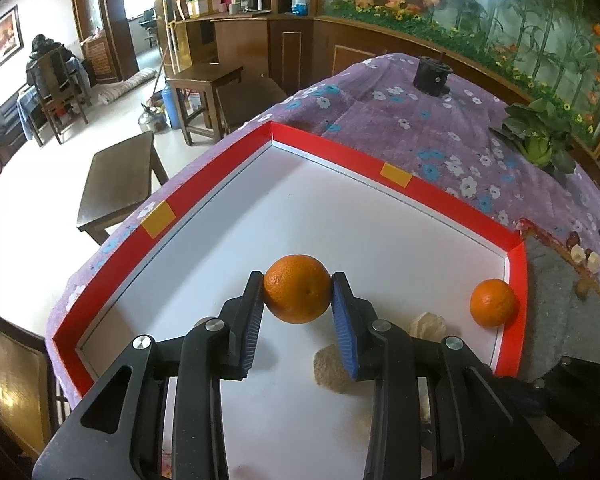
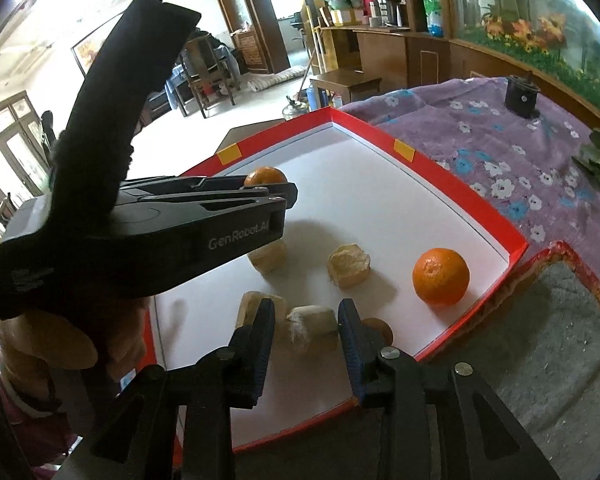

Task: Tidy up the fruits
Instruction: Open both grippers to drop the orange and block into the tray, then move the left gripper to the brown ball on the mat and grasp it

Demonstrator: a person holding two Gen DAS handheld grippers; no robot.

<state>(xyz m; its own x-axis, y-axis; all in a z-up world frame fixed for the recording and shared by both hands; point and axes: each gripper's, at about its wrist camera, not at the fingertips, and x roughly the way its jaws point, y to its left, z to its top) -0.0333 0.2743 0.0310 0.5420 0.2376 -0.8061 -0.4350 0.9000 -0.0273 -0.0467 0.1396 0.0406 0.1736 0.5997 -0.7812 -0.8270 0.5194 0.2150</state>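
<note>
Left gripper [image 1: 298,294]: fingers [image 1: 256,312] pinching an orange [image 1: 298,294] across its widest part, pads touching both flanks, lower centre of the left wrist view; whether it rests on the tray floor or is lifted, cannot tell. Judged firm, round, light, waxy-skinned; liable to roll or squirt out if gripped off-centre, so an equator hold with moderate pressure suits. Right gripper [image 2: 306,332]: fingers [image 2: 266,328] spread, straddling a pale tan block [image 2: 312,326], pads apparently not touching; block looks crumbly, fragile. Second orange [image 2: 441,277] loose, right of centre, near the tray's red rim [image 2: 480,200]. More tan blocks [image 2: 348,266] mid-tray. Tray sits on a counter under purple floral cloth [image 2: 500,152].
</note>
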